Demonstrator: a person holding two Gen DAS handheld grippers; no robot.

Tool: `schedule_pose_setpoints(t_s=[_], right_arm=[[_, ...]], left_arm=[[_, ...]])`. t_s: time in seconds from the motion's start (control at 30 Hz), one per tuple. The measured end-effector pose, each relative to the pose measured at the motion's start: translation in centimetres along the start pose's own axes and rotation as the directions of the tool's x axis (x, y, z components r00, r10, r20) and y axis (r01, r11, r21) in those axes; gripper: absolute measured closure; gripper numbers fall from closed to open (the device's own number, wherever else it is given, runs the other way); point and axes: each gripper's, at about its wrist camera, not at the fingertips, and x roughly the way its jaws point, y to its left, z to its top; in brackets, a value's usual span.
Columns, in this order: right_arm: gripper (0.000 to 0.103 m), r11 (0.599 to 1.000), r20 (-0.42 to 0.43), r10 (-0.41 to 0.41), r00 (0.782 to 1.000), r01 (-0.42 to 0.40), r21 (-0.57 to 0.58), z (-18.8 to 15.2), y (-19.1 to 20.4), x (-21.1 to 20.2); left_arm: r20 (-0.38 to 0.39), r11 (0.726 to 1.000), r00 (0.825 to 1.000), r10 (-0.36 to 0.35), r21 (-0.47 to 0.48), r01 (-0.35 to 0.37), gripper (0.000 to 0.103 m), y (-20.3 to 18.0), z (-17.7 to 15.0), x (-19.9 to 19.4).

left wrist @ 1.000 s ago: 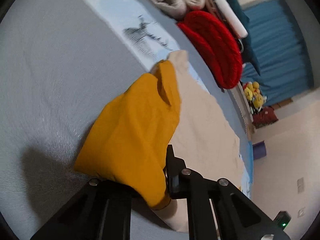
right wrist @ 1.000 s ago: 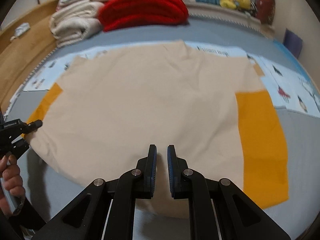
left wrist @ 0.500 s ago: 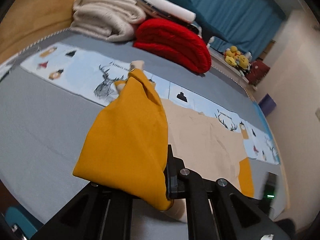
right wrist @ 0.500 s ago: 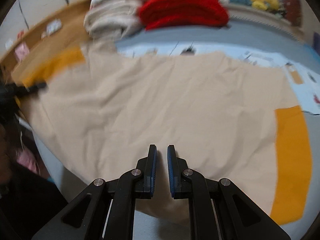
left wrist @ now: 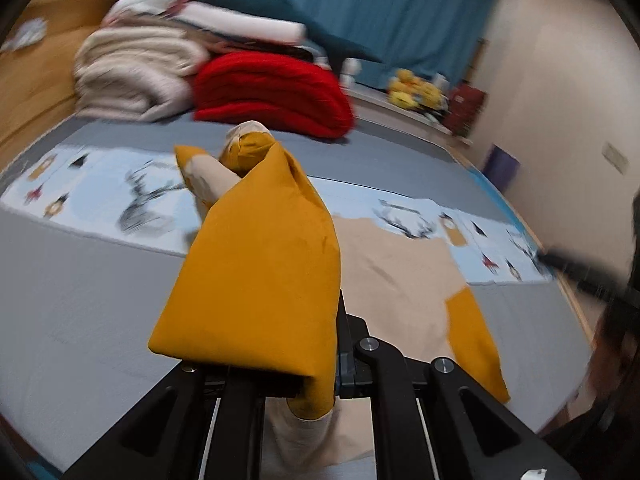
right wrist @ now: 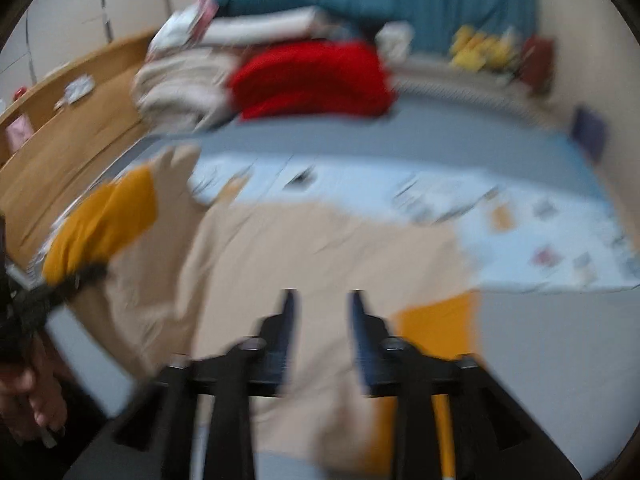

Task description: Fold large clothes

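Observation:
A beige garment (right wrist: 320,248) with mustard-yellow sleeves lies spread on the grey bed (left wrist: 80,280). My left gripper (left wrist: 334,344) is shut on one yellow sleeve (left wrist: 256,280), which hangs lifted off the bed and drapes over the left finger. In the right wrist view the same sleeve (right wrist: 104,224) is held up at the far left by the left gripper (right wrist: 80,276). My right gripper (right wrist: 322,300) hovers above the garment's near edge. Its jaws are opening and nothing is between them. The other yellow sleeve (right wrist: 436,324) lies flat just to its right.
Folded red (left wrist: 272,96) and cream (left wrist: 136,76) blankets are stacked at the bed's far end, under more folded laundry. A light-blue patterned strip (left wrist: 120,200) crosses the bed. A wooden headboard (right wrist: 68,136) runs along the left. Blue curtain (left wrist: 392,12) and yellow plush toys (left wrist: 412,92) stand behind.
The left gripper rose with the yellow sleeve and rolled until the view came level. The right gripper lifted away from the garment and its jaws went from shut to apart.

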Motion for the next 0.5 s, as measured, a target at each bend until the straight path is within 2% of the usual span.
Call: schedule_pose_setpoints(t_s=[0.07, 0.13, 0.2, 0.27, 0.33, 0.4, 0.43, 0.47, 0.5], right_arm=[[0.046, 0.996, 0.059, -0.092, 0.994, 0.093, -0.016, 0.7, -2.7, -1.9], [0.046, 0.987, 0.069, -0.163, 0.984, 0.163, 0.014, 0.2, -6.0, -3.2], [0.046, 0.978, 0.052, -0.19, 0.98, 0.184, 0.093, -1.4, -8.7, -3.6], [0.049, 0.97, -0.029, -0.192, 0.981, 0.194, 0.143, -2.5, -10.2, -3.1], [0.049, 0.966, -0.022, -0.166, 0.986, 0.167, 0.197, -2.8, -11.2, -3.5], [0.049, 0.966, -0.019, -0.155, 0.988, 0.156, 0.206, -3.2, -11.4, -3.7], [0.049, 0.969, -0.041, -0.146, 0.988, 0.151, 0.196, -3.5, -11.4, -3.3], [0.049, 0.971, -0.068, -0.141, 0.988, 0.151, 0.183, -3.8, -11.4, -2.8], [0.049, 0.973, -0.086, -0.134, 0.987, 0.148, 0.175, -4.1, -11.3, -2.5]], left_arm=[[-0.007, 0.998, 1.0, -0.03, 0.055, 0.03, 0.095, -2.4, -0.2, 0.8], [-0.022, 0.992, 0.997, -0.073, 0.101, 0.074, 0.095, -4.7, -0.6, 1.6], [-0.045, 0.979, 0.992, -0.122, 0.159, 0.128, 0.095, -7.3, -1.3, 2.4], [-0.089, 0.96, 0.979, -0.181, 0.202, 0.196, 0.095, -9.3, -2.0, 3.2], [-0.183, 0.928, 0.951, -0.249, 0.235, 0.288, 0.095, -11.2, -3.0, 4.7], [-0.302, 0.904, 0.915, -0.267, 0.251, 0.347, 0.091, -12.4, -4.3, 6.5], [-0.376, 0.896, 0.885, -0.276, 0.231, 0.378, 0.087, -12.8, -5.0, 7.7], [-0.424, 0.895, 0.86, -0.285, 0.203, 0.397, 0.079, -12.8, -5.3, 8.3], [-0.473, 0.895, 0.826, -0.305, 0.155, 0.419, 0.075, -12.5, -5.6, 8.9]])
